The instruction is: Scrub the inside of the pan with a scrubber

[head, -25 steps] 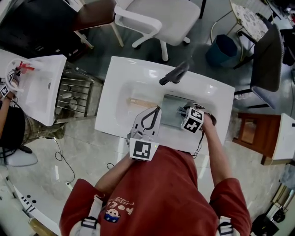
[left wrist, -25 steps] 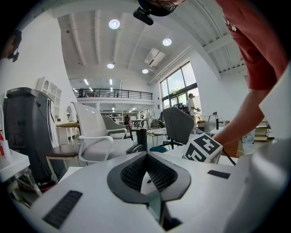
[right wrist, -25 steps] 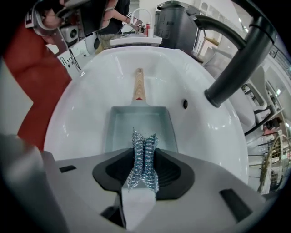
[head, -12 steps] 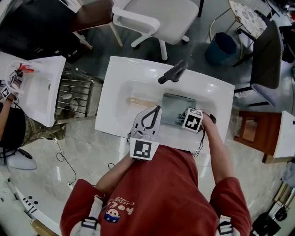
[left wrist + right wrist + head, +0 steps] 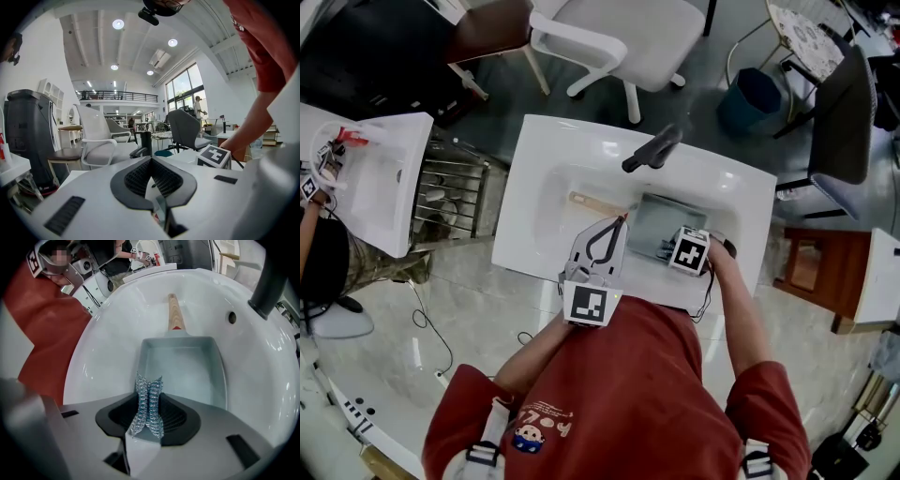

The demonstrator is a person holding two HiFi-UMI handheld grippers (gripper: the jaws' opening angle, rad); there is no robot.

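Mid-scrub, the scrubber (image 5: 148, 392) is pinched in the right gripper (image 5: 149, 404) at the pan's (image 5: 190, 366) near edge; a far stroke is needed. The left gripper (image 5: 151, 172) is closed, empty.

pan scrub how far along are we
Done: the pan sits in the sink, and the right gripper is shut on the scrubber. In hand: the scrubber is at the pan's near edge, pointing into it; contact is unclear. Left: the scrubbing itself, since nothing shows how much is cleaned. The left gripper is shut and empty, off the pan.
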